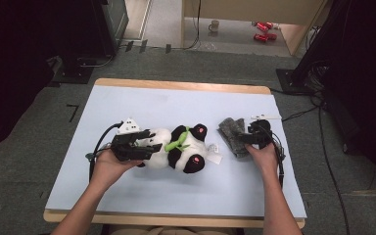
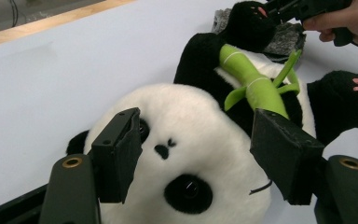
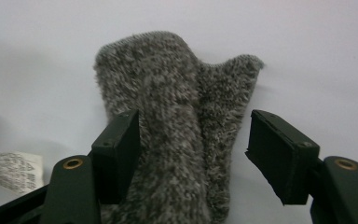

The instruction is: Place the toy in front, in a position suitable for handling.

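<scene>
The grey fuzzy cloth (image 3: 168, 135), which looks like a small sock or mitt, lies flat on the pale blue mat (image 1: 127, 103), right of centre in the high view, just beside the plush panda's (image 1: 176, 149) upper paw. In the right gripper view it runs up the middle of the frame, its lower part passing between my right gripper (image 3: 193, 158) jaws. Those jaws stand apart around it; I see a gap on the right side and cannot tell whether the left pad touches the pile, so I count it as not yet pinched. To do this well I judge I should centre the thick fold between the pads, settle low enough to catch both layers, and close squarely, not on the thin loose edge at the right.

The panda lies on its back mid-frame in the high view, head toward the left, a green bamboo sprig (image 2: 256, 84) across its chest. My left gripper (image 2: 196, 158) straddles the white head with the jaws released, both pads clear of the fur. I would keep that hand low and steady by the head so the toy does not slide when the cloth is brought to the paw. A white tag (image 1: 214, 157) lies by the panda's lower foot.
</scene>
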Action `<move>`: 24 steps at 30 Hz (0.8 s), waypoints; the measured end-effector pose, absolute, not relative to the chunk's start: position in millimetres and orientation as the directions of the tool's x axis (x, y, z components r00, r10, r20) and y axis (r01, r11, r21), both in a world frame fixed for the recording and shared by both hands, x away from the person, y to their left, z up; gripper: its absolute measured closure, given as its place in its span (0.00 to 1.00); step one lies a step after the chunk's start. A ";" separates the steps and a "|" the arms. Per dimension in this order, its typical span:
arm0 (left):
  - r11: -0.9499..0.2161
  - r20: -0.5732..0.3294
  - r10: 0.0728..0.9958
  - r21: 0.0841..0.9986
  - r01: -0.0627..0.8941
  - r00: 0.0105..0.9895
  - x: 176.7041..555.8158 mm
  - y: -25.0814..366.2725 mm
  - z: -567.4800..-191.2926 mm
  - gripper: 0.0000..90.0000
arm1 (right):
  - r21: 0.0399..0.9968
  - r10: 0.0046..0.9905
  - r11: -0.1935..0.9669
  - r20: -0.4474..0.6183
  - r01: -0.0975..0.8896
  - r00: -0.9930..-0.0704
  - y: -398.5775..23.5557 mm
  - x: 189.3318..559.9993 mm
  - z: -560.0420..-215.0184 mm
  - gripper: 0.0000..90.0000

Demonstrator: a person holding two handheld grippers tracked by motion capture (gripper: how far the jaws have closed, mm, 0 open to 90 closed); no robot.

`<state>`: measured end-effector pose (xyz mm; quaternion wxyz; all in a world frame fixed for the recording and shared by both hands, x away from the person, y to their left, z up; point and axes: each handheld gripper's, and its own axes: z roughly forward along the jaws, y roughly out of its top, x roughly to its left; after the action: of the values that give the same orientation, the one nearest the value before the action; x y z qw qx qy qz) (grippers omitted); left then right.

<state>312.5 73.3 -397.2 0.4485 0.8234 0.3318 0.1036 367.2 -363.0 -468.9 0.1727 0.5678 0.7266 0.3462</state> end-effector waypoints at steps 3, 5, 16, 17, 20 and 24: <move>-0.367 -0.133 0.646 0.809 0.459 0.751 312.1 78.4 -400.2 0.37 | 0.695 0.945 0.113 0.145 0.710 -0.293 -365.2 368.3 -473.2 0.38; -0.364 -0.140 0.647 0.807 0.465 0.749 311.8 82.9 -403.1 0.37 | 0.691 0.944 0.096 0.165 0.717 -0.286 -367.0 369.2 -477.0 0.38; -0.345 -0.161 0.651 0.807 0.479 0.742 310.1 94.6 -425.0 0.35 | 0.666 0.942 0.136 0.143 0.734 -0.304 -358.2 373.6 -487.7 0.40; -0.336 -0.167 0.647 0.814 0.475 0.744 310.6 96.0 -426.9 0.35 | 0.666 0.941 0.133 0.147 0.734 -0.304 -358.2 373.9 -488.2 0.41; -0.335 -0.188 0.636 0.807 0.487 0.748 313.6 99.4 -429.8 0.32 | 0.667 0.941 0.139 0.141 0.732 -0.308 -357.9 373.8 -489.1 0.44; -0.335 -0.203 0.631 0.799 0.499 0.749 314.9 100.0 -433.1 0.30 | 0.670 0.940 0.149 0.133 0.727 -0.315 -356.9 373.4 -489.3 0.49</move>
<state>314.9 100.0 -433.1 0.4604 0.8139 0.3470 0.0718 373.4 -356.9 -489.3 0.1608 0.5626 0.7406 0.3303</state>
